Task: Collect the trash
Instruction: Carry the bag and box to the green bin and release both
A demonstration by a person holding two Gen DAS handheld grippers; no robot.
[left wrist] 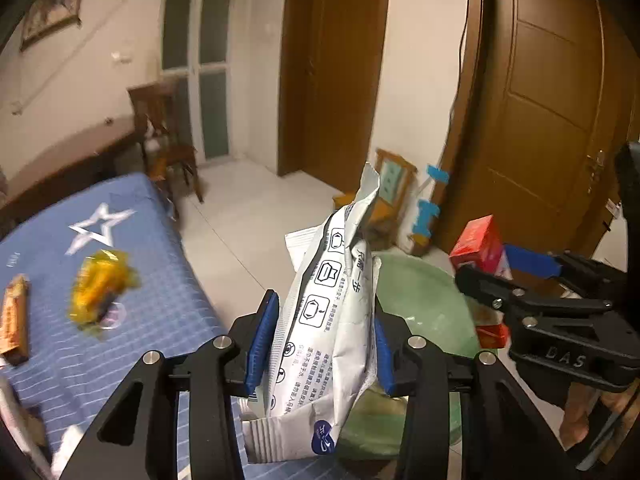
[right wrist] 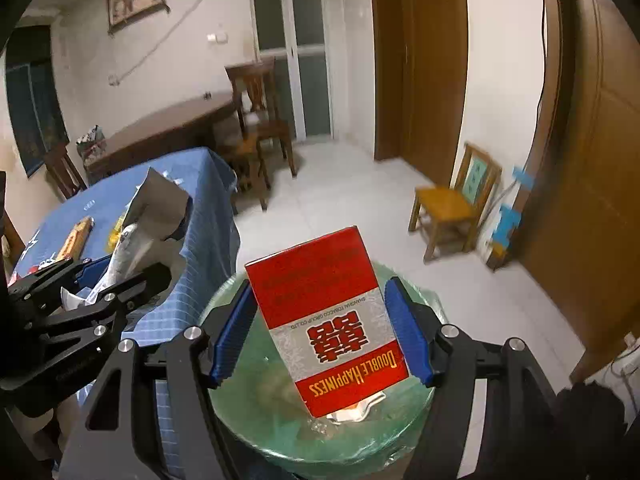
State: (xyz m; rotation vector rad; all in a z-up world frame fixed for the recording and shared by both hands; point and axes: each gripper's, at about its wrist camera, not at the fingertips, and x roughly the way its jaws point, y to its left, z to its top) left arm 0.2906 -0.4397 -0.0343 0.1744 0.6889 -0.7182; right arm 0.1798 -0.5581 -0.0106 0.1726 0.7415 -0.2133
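Now the left hand-held gripper (left wrist: pixel 320 344) tilts down, squeezing a crinkled white foil packet (left wrist: pixel 328 320). Right hand-held gripper (right wrist: pixel 322 330) tilts down too, gripping a red cardboard cigarette box (right wrist: pixel 332 320) above the green plastic-lined bin (right wrist: pixel 248 408) low in the frame.

Both tongs, left (left wrist: pixel 320 344) and right (right wrist: pixel 320 328), have black angular linkage arms with round silver screws and ribbed blue pads (right wrist: pixel 232 336), and the right one's side reads "DAS" in raised letters.
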